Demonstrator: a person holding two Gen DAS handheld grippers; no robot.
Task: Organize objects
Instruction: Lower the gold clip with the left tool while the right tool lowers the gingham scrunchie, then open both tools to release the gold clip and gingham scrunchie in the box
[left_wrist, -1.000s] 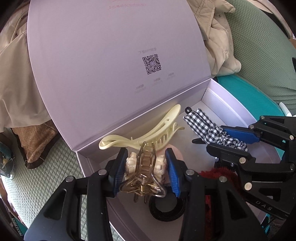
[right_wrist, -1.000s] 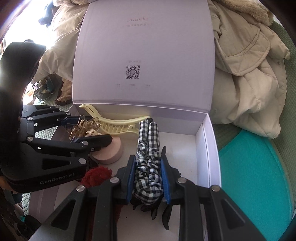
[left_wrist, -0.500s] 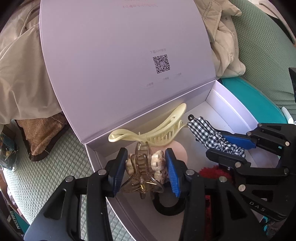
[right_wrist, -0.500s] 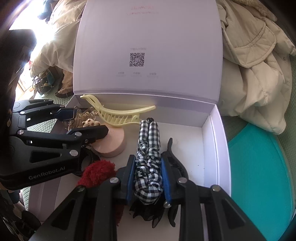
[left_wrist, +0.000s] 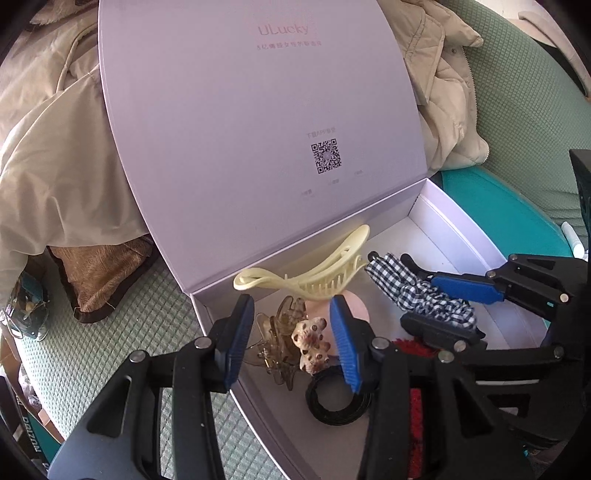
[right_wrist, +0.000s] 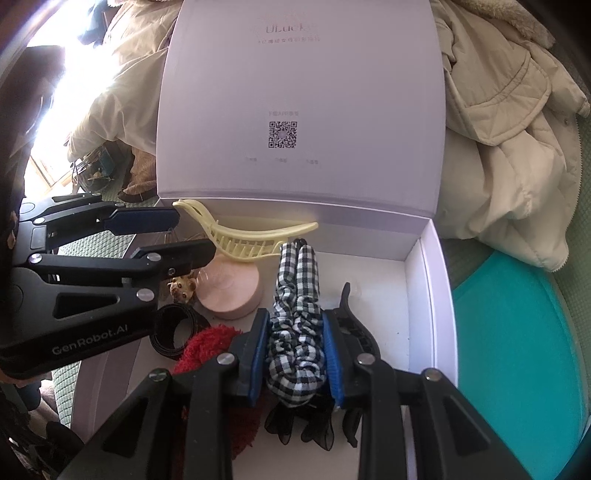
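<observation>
An open lavender box (right_wrist: 424, 295) holds hair accessories. My left gripper (left_wrist: 291, 339) hovers over its left end with its jaws opening. The amber claw clip with small bear charms (left_wrist: 295, 343) lies tipped on the box floor between the pads, loose from them. My right gripper (right_wrist: 295, 354) is shut on the black-and-white checked scrunchie (right_wrist: 295, 295), which fills the gap between the blue pads as the jaws start opening. The scrunchie rests over a black claw clip (right_wrist: 354, 325).
Also in the box are a pale yellow clip (left_wrist: 314, 280), a pink round case (right_wrist: 232, 291), a black hair-tie ring (left_wrist: 336, 406) and a red fuzzy scrunchie (right_wrist: 207, 343). The raised lid (left_wrist: 258, 129) leans on a cream jacket (right_wrist: 509, 129). Green quilted cushion (left_wrist: 110, 332) and teal cushion (right_wrist: 517, 332) flank the box.
The amber clip has slipped out of the left pads, turned and dropped onto the box floor. The right pads have eased slightly on the checked scrunchie, which has puffed out.
</observation>
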